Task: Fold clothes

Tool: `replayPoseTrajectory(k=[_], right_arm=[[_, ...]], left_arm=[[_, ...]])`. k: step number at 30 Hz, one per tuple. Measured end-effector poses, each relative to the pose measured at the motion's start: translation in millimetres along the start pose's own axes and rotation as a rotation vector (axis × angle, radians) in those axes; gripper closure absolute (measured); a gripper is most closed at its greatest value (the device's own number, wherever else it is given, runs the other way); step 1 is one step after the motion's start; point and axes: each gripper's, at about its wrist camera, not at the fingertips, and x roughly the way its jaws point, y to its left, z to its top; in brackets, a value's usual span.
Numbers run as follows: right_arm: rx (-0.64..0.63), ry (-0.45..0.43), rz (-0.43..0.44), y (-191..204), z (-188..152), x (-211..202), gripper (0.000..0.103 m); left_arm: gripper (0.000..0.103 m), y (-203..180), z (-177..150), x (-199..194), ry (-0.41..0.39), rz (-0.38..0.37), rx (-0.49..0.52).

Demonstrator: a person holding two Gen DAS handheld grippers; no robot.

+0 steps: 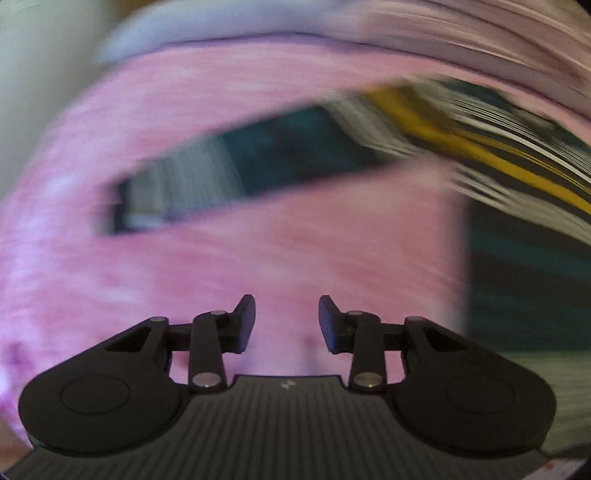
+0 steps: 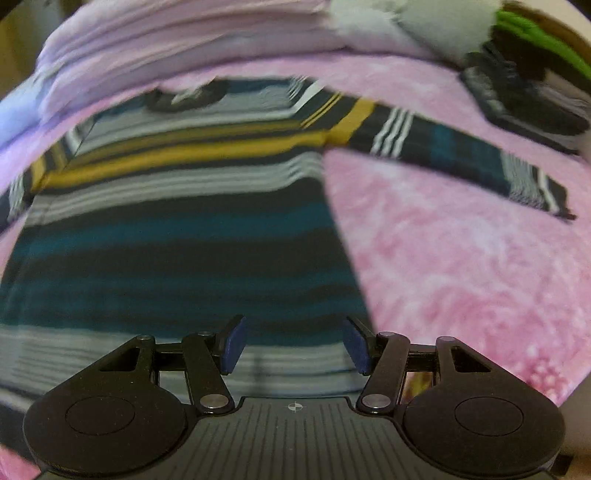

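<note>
A striped long-sleeved sweater [image 2: 177, 229] in dark teal, black, white and mustard lies spread flat on a pink bed cover [image 2: 461, 266]. One sleeve [image 2: 461, 155] stretches out to the right. My right gripper [image 2: 293, 341] hovers open above the sweater's lower body near its right side edge, with nothing between its blue pads. In the blurred left wrist view the other sleeve [image 1: 258, 162] lies across the pink cover [image 1: 258, 258], and part of the body [image 1: 524, 280] shows at the right. My left gripper [image 1: 287, 323] stands open over bare pink cover, holding nothing.
A stack of pale lilac folded fabric [image 2: 184, 40] lies along the far edge of the bed. A dark folded garment [image 2: 524, 107] with something green [image 2: 535, 37] behind it sits at the far right. A grey-white bundle [image 2: 424, 26] lies beside it.
</note>
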Motion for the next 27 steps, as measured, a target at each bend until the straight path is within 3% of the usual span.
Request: replayPoseTrajectory(k=[2, 4, 7, 8, 11, 13, 18, 27], right_arm=[[-0.052, 0.041, 0.000, 4, -21, 4, 0.049], [-0.088, 0.086, -0.003, 5, -43, 6, 0.049], [-0.115, 0.082, 0.001, 3, -73, -9, 0.048], [-0.114, 0.136, 0.002, 1, -79, -11, 0.048], [-0.068, 0.307, -0.012, -9, -96, -16, 0.048], [-0.037, 0.366, 0.008, -15, -105, -30, 0.048], [0.013, 0.285, 0.093, -21, -85, -96, 0.047], [0.002, 0.011, 0.187, 2, 3, -235, 0.033]], left_arm=[[0.071, -39, -21, -11, -0.023, -0.153, 0.105], [0.070, -73, -43, -15, 0.007, -0.266, 0.198], [0.071, -99, -80, -7, 0.140, -0.259, 0.282], [0.071, -101, -90, -14, 0.103, -0.236, 0.296], [0.072, -102, -105, -25, 0.219, -0.205, 0.302], [0.073, -98, -104, -41, 0.287, -0.185, 0.275], [0.071, -92, -82, -117, 0.239, -0.152, 0.277], [0.054, -101, -35, -253, 0.016, -0.158, 0.281]])
